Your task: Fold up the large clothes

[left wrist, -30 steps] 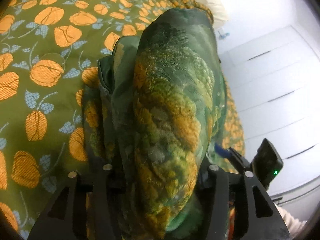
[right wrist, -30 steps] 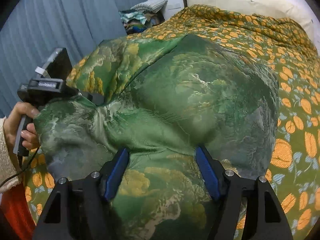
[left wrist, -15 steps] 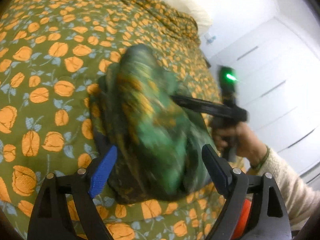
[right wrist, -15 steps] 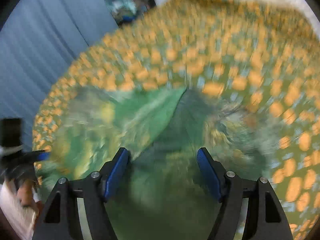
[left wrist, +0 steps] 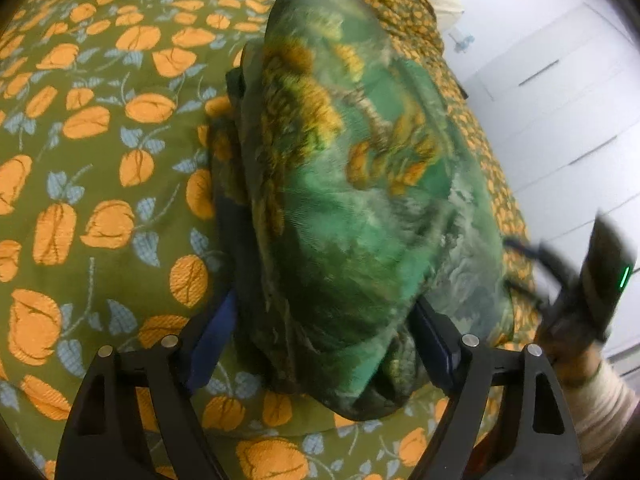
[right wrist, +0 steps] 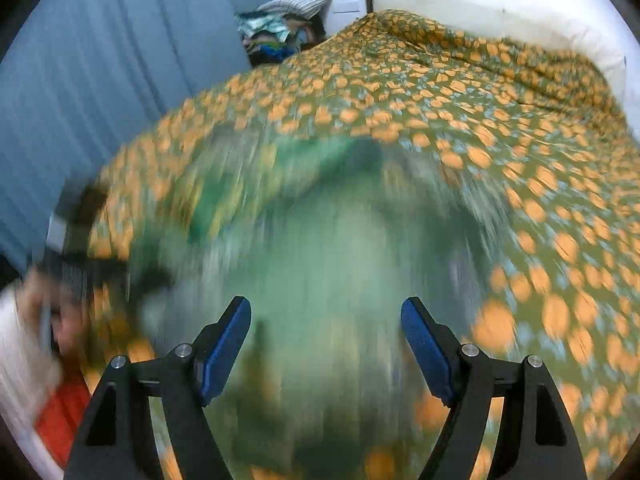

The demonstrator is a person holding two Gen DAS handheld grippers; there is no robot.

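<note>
Bedspread: you see an olive cover [left wrist: 100, 128] with orange flowers spread over the bed.
Pillow: a white one [right wrist: 500, 12] lies at the head.
Curtain: blue-grey folds [right wrist: 100, 72] hang at your left.
Cabinet: white drawer fronts [left wrist: 560, 92] stand beside the bed.
Pile: mixed fabrics [right wrist: 280, 32] sit beyond the bed's far corner.

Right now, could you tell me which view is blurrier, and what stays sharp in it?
Right wrist view: heavy motion blur over the garment and bedspread, only the gripper's blue pads crisp; left wrist view: mostly sharp, garment slightly smeared.
</note>
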